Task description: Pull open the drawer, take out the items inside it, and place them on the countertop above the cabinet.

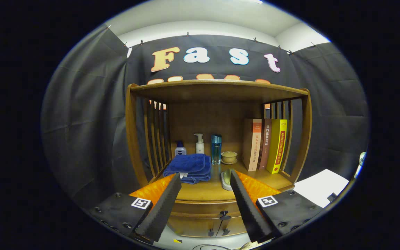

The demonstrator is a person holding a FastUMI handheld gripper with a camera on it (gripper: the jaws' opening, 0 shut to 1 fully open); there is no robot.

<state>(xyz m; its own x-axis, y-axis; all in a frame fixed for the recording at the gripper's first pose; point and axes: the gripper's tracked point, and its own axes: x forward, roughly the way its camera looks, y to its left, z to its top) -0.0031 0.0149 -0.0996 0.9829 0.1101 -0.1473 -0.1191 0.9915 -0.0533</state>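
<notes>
A wooden cabinet with a slatted shelf frame stands ahead. Its countertop (205, 191) lies just beyond my fingertips. Below it the drawer front (200, 222) is closed, with a small dark knob (225, 216) between my fingers, low down. My gripper (205, 180) is open and holds nothing; its fingers (165, 205) spread wide at countertop height. A folded blue towel (189, 167) lies on the countertop by the left fingertip. A pale flat item (225, 180) lies by the right fingertip, partly hidden.
At the back of the countertop stand a small blue-capped bottle (180, 148), a white pump bottle (199, 143), a blue tumbler (216, 148) and a lidded cup on a saucer (228, 157). Three upright books (266, 147) lean at the right. A white surface (319, 187) lies right of the cabinet.
</notes>
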